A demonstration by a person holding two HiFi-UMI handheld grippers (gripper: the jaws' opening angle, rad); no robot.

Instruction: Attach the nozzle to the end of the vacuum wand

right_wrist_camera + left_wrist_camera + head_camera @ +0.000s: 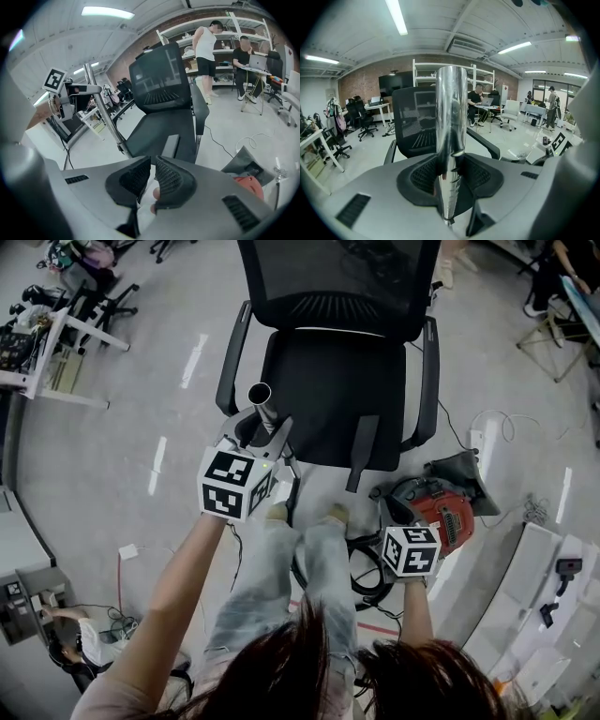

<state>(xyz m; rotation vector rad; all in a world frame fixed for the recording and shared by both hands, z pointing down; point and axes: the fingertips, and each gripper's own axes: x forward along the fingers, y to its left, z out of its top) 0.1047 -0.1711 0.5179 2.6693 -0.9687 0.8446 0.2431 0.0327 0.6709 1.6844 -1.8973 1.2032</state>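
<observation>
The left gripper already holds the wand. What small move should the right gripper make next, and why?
Probably open the right gripper and move it toward the dark nozzle lying on the chair seat. Its jaws are together and empty, the left gripper is clamped on the wand, and the wand's open end is bare, so the nozzle needs picking up first.

light: bright ceiling tubes (397,17) | glare: floor (192,362) | edges: fisheye-warped, dark vignette

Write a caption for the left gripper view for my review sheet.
Left gripper clamped on the chrome vacuum wand, black mesh chair behind.
</observation>
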